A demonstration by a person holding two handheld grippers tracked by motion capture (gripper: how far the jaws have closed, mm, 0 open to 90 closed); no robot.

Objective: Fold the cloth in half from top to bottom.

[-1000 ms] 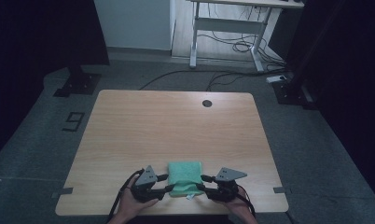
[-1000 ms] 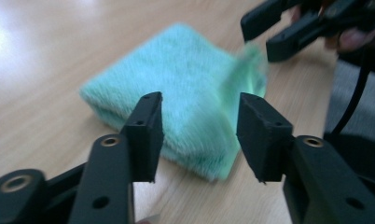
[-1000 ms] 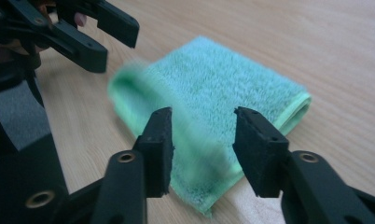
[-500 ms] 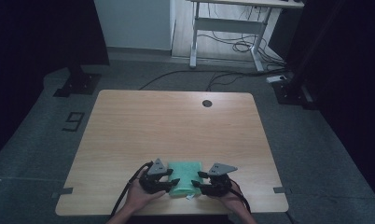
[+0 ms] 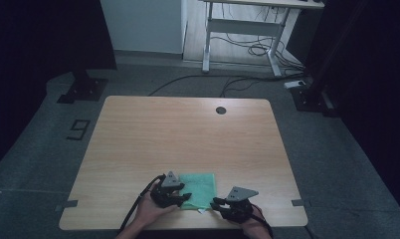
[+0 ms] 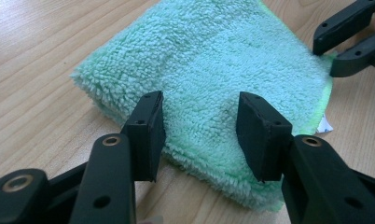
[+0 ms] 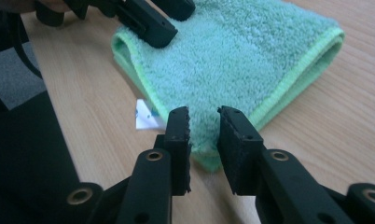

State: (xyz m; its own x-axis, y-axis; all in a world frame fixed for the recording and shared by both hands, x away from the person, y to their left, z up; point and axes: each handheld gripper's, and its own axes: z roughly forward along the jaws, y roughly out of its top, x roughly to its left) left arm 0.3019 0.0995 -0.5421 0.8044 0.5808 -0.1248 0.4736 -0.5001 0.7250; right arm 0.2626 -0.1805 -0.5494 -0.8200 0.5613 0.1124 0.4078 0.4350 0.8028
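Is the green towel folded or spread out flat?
Folded: the green towel shows stacked layers and a doubled-over edge.

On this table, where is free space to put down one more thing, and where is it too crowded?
The table is bare from the folded green towel up to the far edge with the dark round hole. The strips left of the left gripper and right of the right gripper are bare too. The near edge is crowded: both grippers flank the towel there.

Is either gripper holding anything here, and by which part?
Nothing is clearly held. The left gripper stands open over the folded green fleece cloth; the right gripper, just closing, straddles its near corner, grip unclear.
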